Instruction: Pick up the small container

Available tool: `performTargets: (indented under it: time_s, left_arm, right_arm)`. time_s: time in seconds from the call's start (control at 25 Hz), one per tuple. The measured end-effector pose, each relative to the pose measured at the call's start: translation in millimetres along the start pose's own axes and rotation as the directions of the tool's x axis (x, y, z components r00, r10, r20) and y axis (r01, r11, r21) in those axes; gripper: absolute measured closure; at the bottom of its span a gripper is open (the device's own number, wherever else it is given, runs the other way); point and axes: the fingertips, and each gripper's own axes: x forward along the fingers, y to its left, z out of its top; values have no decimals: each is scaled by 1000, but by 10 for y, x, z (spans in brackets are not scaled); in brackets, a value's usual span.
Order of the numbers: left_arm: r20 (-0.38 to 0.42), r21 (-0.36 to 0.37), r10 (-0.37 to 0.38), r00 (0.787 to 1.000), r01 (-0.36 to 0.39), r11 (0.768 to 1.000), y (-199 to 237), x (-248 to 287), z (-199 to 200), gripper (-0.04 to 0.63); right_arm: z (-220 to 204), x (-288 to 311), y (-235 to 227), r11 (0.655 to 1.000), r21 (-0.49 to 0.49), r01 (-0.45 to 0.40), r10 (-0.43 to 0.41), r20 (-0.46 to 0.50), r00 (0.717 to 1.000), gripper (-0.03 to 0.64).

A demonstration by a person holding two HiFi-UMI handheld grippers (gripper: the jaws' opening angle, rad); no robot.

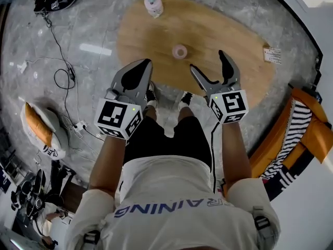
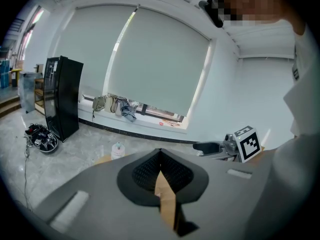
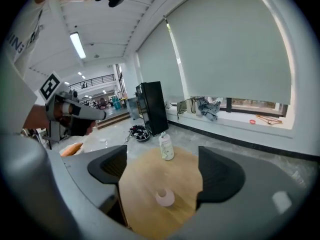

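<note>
The small container (image 1: 179, 51) is a low pink round pot with a knob on top, standing near the middle of the oval wooden table (image 1: 234, 35). In the right gripper view the small container (image 3: 165, 197) lies ahead and below, seen in the gap between the jaws. My right gripper (image 1: 208, 61) is open and empty, held above the table's near edge, just right of the pot. My left gripper (image 1: 139, 69) hangs over the table's near left edge with its jaws together and nothing between them. In the left gripper view only a wood sliver shows behind the left gripper (image 2: 160, 156).
A tall pale bottle (image 1: 153, 5) stands at the table's far end. A paper tag (image 1: 272, 54) lies at the table's right edge. On the floor are cables (image 1: 65, 77), an orange-seated chair (image 1: 39, 126) on the left, and a striped cushion (image 1: 294, 139) on the right. A black cabinet (image 2: 60, 104) stands by the window.
</note>
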Motion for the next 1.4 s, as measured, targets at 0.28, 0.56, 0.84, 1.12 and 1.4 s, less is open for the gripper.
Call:
performTargets:
  time_s: [0.28,0.56,0.84,1.12,1.4]
  left_arm:
    - [-1,-11,-8,1000,8,1000,8,-43,-20,594]
    - [3,6,-11,1000,11,1000,6,-39,-56,592]
    - [-6,0,-1,1000,1,1000,146,33,-215,594]
    - [-4,13,-2,1000,2,1000,264,160,-369,594]
    - [-33,0,5,999,-5,1000,457,268,-694,594]
  right_arm:
    - [-71,49,94,1000,-14,-13,12,-36,999,46]
    - [-554,334,111,999,-38,-39,34,-101,994,16]
    - [-1241,1006,123,997,-21,-71,67,-156,986,17]
    - [-2053,1734,30,996,-44,-83,67,-275,959,39]
    - [-2442,2075,-22,998,-23,-65,56,-296,954,81]
